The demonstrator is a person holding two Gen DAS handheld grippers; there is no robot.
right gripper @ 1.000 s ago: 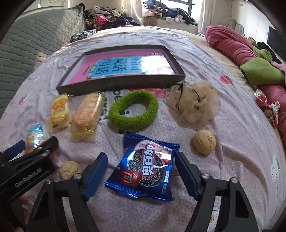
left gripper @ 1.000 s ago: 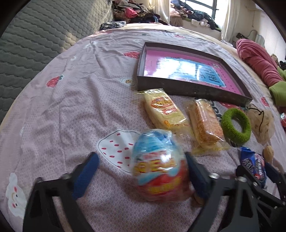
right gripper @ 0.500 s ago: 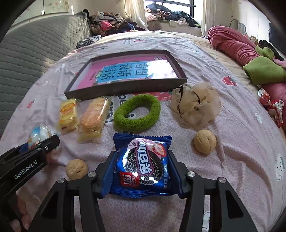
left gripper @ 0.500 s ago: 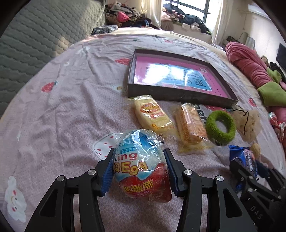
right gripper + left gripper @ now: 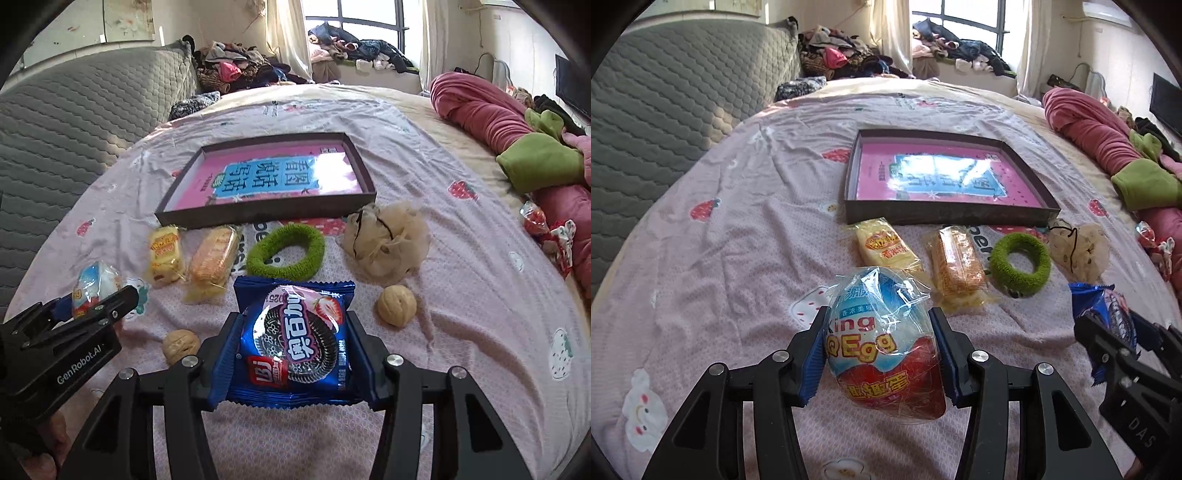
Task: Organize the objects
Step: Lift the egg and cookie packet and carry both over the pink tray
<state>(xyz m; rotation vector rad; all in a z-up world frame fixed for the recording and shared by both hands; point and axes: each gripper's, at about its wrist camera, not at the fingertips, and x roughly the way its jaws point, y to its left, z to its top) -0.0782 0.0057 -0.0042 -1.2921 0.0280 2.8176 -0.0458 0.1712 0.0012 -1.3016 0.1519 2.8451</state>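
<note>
Both loaded: left gripper clamps the toy egg, right gripper pinches the cookie packet. Likely bound for the tray, sorting snacks.

1. My left hand-held gripper has the wrapped egg between its fingers, above the bed.
2. My right hand-held gripper has the biscuit packet between its fingers, to the right of the left one.
3. Ahead of my left hand-held gripper lie two snack bars side by side.
4. Right of those bars, ahead of my right hand-held gripper, lies the ring, then the scrunchie further right.
5. Behind that row sits the tray, with a book in it.
6. One walnut lies just left of my right hand-held gripper, the other walnut just right of it.
</note>
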